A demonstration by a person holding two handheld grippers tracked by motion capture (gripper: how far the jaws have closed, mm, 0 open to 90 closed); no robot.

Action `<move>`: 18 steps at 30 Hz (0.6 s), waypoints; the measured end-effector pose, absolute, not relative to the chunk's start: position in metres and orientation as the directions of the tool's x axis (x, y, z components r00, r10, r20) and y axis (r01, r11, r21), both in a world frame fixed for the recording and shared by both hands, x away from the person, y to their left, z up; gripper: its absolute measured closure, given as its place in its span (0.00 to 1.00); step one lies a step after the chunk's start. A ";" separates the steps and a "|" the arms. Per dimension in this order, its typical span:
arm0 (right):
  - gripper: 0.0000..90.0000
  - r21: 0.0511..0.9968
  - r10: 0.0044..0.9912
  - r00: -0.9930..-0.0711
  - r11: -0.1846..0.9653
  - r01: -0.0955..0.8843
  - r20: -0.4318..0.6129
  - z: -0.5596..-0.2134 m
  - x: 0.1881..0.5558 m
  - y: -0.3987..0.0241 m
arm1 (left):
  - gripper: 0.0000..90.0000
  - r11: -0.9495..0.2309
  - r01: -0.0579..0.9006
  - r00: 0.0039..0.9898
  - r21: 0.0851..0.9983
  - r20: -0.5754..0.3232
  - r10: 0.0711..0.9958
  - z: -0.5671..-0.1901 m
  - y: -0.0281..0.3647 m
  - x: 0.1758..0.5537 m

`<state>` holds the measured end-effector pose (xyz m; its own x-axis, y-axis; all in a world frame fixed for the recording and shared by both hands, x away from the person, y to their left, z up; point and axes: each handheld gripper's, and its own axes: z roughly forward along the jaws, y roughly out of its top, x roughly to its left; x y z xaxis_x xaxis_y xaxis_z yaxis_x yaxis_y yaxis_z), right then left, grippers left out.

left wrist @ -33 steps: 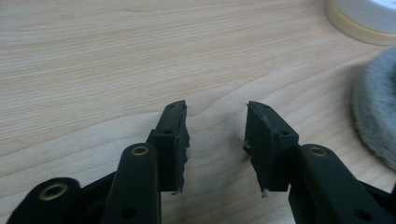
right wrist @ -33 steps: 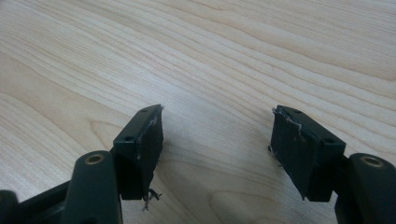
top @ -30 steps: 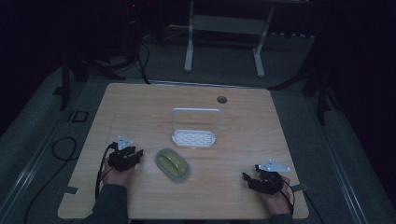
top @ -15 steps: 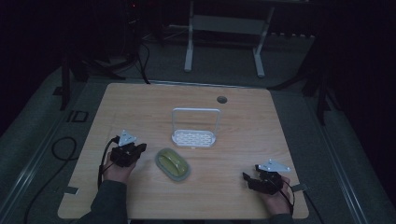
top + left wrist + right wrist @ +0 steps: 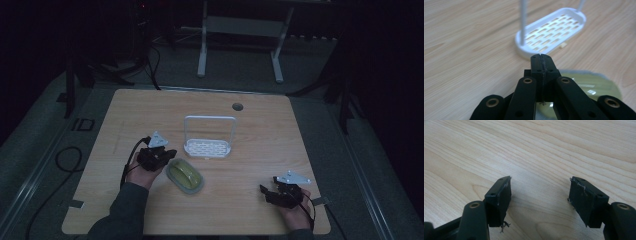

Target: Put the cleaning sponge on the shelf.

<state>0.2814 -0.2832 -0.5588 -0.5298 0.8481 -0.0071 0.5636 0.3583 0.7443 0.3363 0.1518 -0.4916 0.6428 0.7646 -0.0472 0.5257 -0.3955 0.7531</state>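
The left gripper [image 5: 541,56] has just been closing its jaws, and now they are pressed tight together with nothing between them. Since a second ago it has come up off the table and slid closer to the green dish [image 5: 185,175], so it seems set to push or nudge the dish, not grab it. Just past its tips sits the white rack [image 5: 551,35], a little way off. The green dish [image 5: 589,87] lies right below the tips; the high view is too dark to tell if they touch. The right gripper [image 5: 540,192] rests with its jaws wide apart, holding nothing, over the bare table [image 5: 549,150].
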 end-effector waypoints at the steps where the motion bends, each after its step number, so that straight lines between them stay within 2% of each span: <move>1: 0.37 0.744 0.848 -0.530 0.358 0.564 -0.007 -0.559 0.281 -0.283 | 1.00 -0.410 0.522 0.654 0.748 -0.043 0.755 -0.492 0.148 0.338; 9: 0.37 0.744 0.848 -0.530 0.358 0.564 -0.007 -0.559 0.281 -0.283 | 1.00 -0.471 0.531 0.691 0.704 -0.038 0.722 -0.502 0.130 0.342; 18: 0.37 0.744 0.848 -0.530 0.358 0.564 -0.007 -0.559 0.281 -0.283 | 1.00 -0.474 0.556 0.679 0.683 -0.045 0.733 -0.510 0.146 0.333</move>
<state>0.2814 -0.2832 -0.5588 -0.5297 0.8482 -0.0068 0.5637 0.3580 0.7444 0.3333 0.1465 -0.5098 0.6792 0.7326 -0.0450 0.5564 -0.4739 0.6826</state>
